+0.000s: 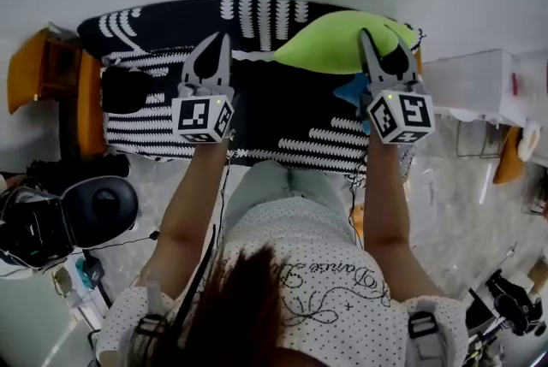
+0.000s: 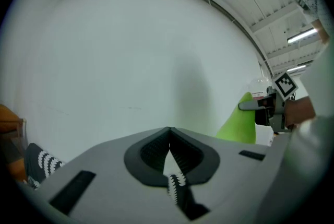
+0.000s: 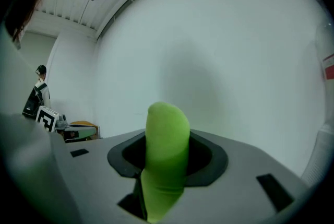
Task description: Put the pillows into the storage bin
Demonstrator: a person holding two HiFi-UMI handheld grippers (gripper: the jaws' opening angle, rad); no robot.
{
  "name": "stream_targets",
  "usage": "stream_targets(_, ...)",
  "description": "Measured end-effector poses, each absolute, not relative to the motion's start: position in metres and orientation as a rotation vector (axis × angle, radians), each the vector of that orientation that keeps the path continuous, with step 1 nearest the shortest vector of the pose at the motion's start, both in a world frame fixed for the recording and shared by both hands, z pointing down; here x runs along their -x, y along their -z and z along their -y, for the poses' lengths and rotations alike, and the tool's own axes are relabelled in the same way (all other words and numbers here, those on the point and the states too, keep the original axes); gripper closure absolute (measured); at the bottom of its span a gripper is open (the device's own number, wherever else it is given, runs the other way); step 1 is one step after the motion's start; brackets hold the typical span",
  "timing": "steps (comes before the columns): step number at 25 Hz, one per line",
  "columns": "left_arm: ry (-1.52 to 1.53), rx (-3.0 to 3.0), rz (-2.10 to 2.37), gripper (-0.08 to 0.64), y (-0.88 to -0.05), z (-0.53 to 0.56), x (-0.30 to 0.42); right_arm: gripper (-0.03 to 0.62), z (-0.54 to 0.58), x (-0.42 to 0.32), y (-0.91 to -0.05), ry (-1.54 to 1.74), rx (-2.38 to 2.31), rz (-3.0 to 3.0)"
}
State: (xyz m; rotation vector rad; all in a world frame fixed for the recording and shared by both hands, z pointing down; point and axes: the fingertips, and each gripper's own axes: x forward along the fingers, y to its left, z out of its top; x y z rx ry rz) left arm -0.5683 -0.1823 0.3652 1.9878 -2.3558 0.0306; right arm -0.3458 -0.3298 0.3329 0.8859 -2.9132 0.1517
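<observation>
A lime-green pillow (image 1: 338, 43) hangs over the far right end of a wide black-and-white patterned fabric piece (image 1: 282, 113). My right gripper (image 1: 381, 44) is shut on the pillow's edge. In the right gripper view the green pillow (image 3: 167, 160) fills the gap between the jaws of the gripper (image 3: 168, 137). My left gripper (image 1: 214, 44) is over the left part of the patterned fabric. Its jaws (image 2: 169, 134) are shut, with a strip of patterned fabric (image 2: 176, 187) pinched low between them. From the left gripper view the green pillow (image 2: 240, 124) shows at the right.
A white wall stands close ahead. Clear plastic boxes (image 1: 479, 87) sit to the right, an orange frame (image 1: 51, 74) to the left. A black lump (image 1: 128, 89) lies on the fabric's left end, a bit of blue (image 1: 351, 91) near its right. Black gear (image 1: 94, 207) rests on the floor at lower left.
</observation>
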Motion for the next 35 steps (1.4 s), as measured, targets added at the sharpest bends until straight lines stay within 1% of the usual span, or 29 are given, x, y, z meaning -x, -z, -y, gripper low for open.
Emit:
stream_targets(11,0.047,-2.264,2.143,0.557,-0.33,0.218,0.511,0.42,0.308,0.266,-0.299,-0.142,-1.236,2.823)
stream_targets(17,0.083,-2.448,1.955,0.557,-0.317,0.235,0.439,0.42,0.278,0.178,-0.282,-0.11,-1.513,2.714)
stream_targets(23,0.086,-2.58,1.792,0.557,-0.311,0.219,0.336,0.422,0.225,0.063,-0.272,-0.1,-1.741,2.633)
stream_targets(35,0.099,-2.813,1.397,0.557,-0.306,0.146,0.071,0.423,0.069,-0.198,-0.268,-0.078,-2.121,2.325)
